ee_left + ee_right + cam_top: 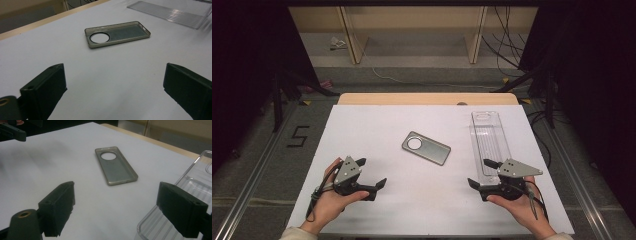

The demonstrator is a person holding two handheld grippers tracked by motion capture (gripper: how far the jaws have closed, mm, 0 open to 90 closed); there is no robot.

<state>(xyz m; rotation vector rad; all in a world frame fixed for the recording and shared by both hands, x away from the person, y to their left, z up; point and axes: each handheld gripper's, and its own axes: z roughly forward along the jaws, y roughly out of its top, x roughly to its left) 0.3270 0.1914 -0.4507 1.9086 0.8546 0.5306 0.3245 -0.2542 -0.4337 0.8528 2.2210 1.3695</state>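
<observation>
Grey phone case, clear ribbed tray, white table, black tongs.

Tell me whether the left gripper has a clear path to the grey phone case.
Probably yes: the left gripper stands open and empty, and bare white table lies between it and the phone case; the clear tray sits off to the side.

Table: white top, pale wood edge along the far side.
Floor: grey carpet, black "5" marked at left.
Shelf frame: light wood, beyond the table.
Cables: trailing at far right.
Sides: dark.
</observation>
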